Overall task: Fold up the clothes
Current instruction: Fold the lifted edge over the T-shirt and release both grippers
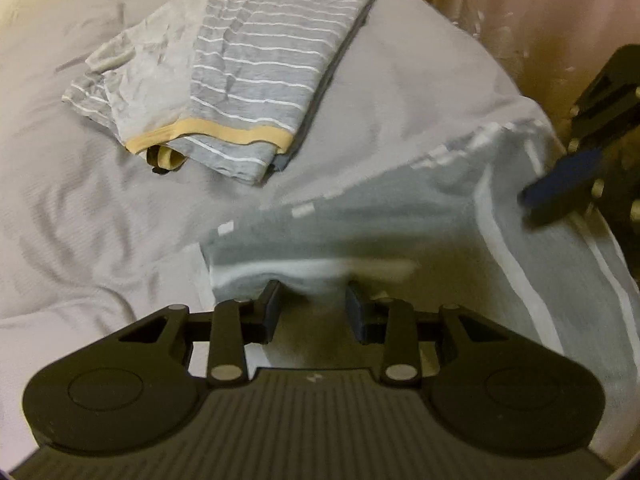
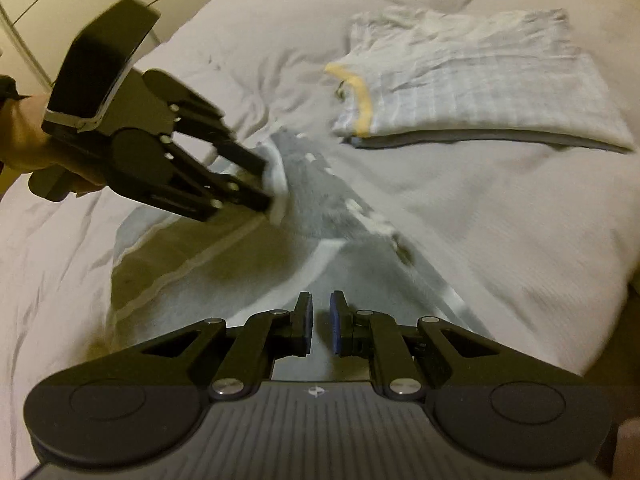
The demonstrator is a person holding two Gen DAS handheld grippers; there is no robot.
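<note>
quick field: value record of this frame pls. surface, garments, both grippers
surface: bed with a pale grey sheet, wrinkled
folded garment: grey top with white stripes and a yellow band, lying flat on the sheet, apart from both grippers
garment in work: grey cloth with white bands, lifted and stretched between the grippers, blurred
left gripper: shut on one edge of the cloth
right gripper: shut on the cloth's other edge
person: a hand holding the left gripper
</note>
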